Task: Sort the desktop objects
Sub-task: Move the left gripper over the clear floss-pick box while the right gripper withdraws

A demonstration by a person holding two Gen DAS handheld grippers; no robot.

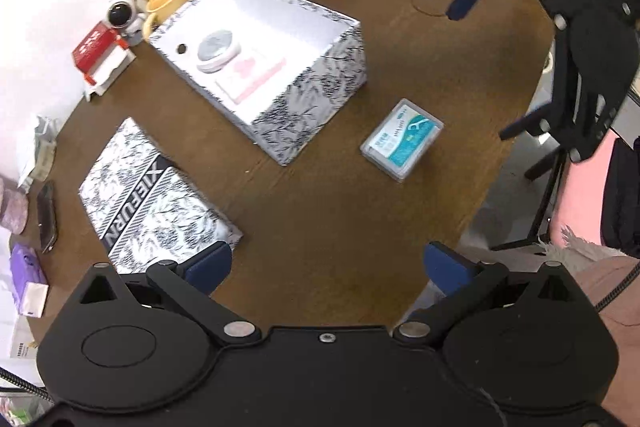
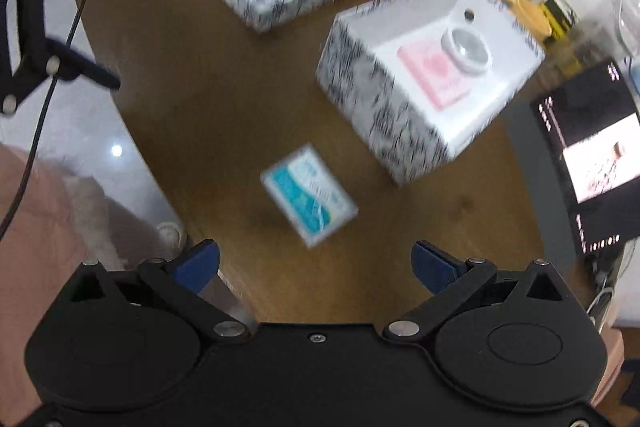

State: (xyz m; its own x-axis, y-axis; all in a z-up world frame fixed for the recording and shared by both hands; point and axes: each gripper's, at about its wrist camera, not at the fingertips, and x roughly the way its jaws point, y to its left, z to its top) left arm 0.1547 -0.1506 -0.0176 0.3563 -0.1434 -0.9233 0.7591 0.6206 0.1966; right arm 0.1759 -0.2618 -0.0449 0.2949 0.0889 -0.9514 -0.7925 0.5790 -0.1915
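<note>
Looking from the left wrist, the left gripper (image 1: 327,269) is seen with its blue fingers spread apart and empty above the brown counter (image 1: 340,227), where a small teal-labelled box (image 1: 402,140) lies flat just right of an open patterned box (image 1: 264,63) holding a round white tin (image 1: 216,51) on a pink card (image 1: 250,77), its lid (image 1: 156,203) lying apart. From the right wrist, the right gripper (image 2: 316,269) is likewise held apart and empty, the blurred teal-labelled box (image 2: 308,195) lying on the counter (image 2: 200,107) just ahead.
</note>
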